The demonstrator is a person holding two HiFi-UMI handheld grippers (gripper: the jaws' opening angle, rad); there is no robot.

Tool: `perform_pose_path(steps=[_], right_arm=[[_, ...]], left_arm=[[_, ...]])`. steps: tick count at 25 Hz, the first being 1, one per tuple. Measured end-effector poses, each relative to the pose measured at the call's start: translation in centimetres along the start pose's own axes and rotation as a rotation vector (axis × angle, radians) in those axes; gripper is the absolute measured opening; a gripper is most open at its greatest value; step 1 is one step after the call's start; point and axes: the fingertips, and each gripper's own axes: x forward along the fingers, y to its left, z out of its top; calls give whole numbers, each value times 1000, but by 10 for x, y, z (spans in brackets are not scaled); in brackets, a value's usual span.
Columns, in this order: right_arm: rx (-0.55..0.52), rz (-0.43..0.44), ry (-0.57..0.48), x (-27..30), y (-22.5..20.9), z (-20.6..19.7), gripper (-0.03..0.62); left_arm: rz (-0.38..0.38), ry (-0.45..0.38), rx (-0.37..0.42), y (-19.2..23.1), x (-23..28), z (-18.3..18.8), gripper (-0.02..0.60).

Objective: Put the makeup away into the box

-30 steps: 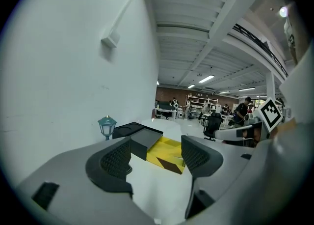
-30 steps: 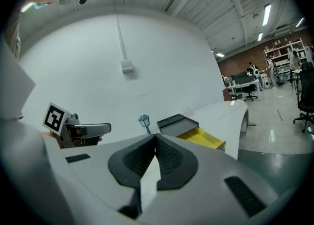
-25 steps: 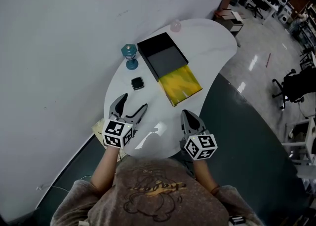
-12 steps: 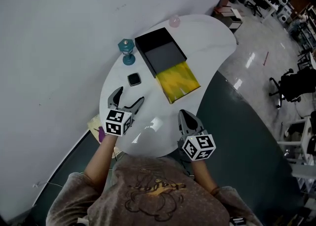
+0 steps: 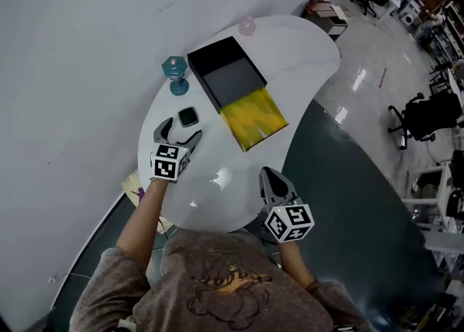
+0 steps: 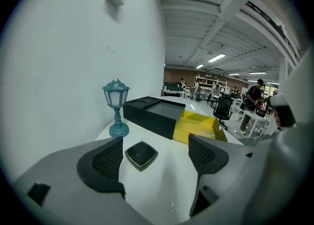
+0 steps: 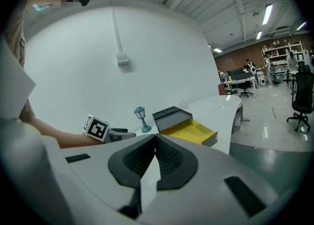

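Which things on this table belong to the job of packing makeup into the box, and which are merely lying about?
Belong to the job: black compact, black box, yellow tray beside it.
Lying about: teal lantern, small pink object.

Brown graphic T-shirt (image 5: 225,280); grey left gripper (image 5: 178,133), right gripper (image 5: 270,175); black-white marker cubes (image 5: 167,162).

White wall (image 5: 72,48), glossy grey floor (image 5: 360,98), office chair (image 5: 424,115)
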Motion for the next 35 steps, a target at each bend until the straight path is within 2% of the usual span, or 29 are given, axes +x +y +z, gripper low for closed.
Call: perform_pose_path(steps=[8,20,31,35], right_arm=[[-7,-24,22,-4,-3,-5,2],[0,-71,48,-9,-14,-12,2],[5,-65,66,-5,-10,-19,2],[5,-59,60,-3,-5,-17,2]], left_arm=[[3,70,39,22,40,-25,410],[-59,142,82,39,82,-47,410],[-107,213,116,37,91,-55,408],[-103,242,203,42,94,-58,408]])
